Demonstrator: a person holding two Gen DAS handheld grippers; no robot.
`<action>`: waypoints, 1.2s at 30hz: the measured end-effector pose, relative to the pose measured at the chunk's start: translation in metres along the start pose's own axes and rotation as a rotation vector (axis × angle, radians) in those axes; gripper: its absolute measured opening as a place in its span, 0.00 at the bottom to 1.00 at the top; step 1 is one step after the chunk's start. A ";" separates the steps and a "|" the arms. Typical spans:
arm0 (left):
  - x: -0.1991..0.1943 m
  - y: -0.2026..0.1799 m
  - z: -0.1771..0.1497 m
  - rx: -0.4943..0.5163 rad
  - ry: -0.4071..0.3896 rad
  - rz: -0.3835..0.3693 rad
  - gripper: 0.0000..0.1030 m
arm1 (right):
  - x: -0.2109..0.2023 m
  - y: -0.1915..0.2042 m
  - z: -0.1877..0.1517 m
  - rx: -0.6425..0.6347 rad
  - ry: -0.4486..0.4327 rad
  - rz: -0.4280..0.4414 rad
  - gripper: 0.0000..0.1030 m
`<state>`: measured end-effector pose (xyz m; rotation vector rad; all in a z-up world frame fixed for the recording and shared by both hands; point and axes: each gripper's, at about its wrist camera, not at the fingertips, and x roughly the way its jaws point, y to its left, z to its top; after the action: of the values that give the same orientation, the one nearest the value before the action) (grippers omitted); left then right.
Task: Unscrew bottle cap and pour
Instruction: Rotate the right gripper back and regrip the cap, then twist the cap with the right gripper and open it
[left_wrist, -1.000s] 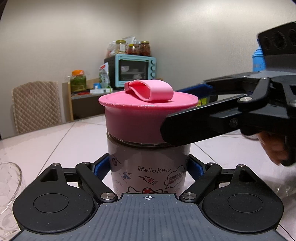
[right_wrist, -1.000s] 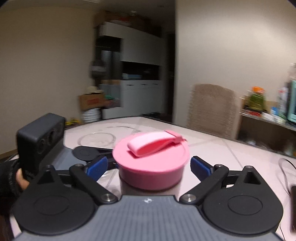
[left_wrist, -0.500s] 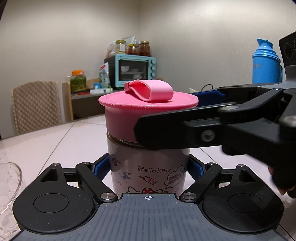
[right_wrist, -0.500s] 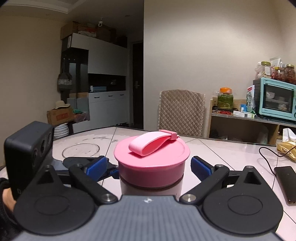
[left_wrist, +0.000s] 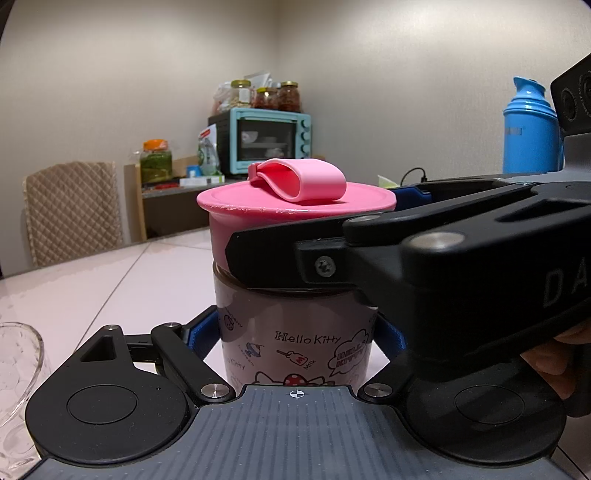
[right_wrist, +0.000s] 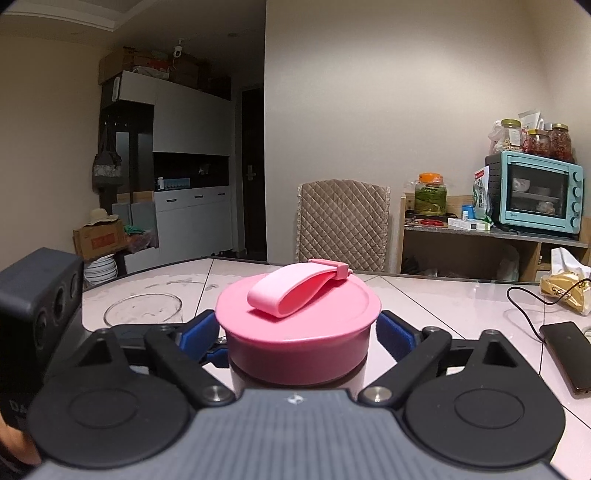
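Pink cap (right_wrist: 297, 325) sits on the upright bottle (left_wrist: 295, 343) on the table (right_wrist: 461, 314) as your left gripper (left_wrist: 295, 334) clamps its body and your right gripper (right_wrist: 297, 334) closes on the cap

The cap (right_wrist: 295, 332) is smooth pink plastic with a soft matt loop; the bottle (left_wrist: 295, 343) below is glossy and printed. Both claws are matt black plastic with bright metal screws. The counter (right_wrist: 443, 306) is glossy pale tile.
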<state>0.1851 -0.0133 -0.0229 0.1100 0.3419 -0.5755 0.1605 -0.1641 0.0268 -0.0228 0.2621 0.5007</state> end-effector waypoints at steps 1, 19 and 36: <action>0.000 0.000 0.000 0.000 0.000 0.000 0.87 | 0.000 0.000 0.000 0.001 -0.001 -0.002 0.87; -0.001 0.000 -0.001 0.000 0.000 -0.001 0.87 | 0.001 -0.024 0.007 -0.071 0.019 0.175 0.83; -0.001 0.002 -0.001 -0.002 0.000 -0.002 0.87 | 0.015 -0.069 0.028 -0.148 0.059 0.515 0.83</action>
<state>0.1853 -0.0108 -0.0231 0.1081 0.3423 -0.5775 0.2128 -0.2155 0.0476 -0.1164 0.2886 1.0325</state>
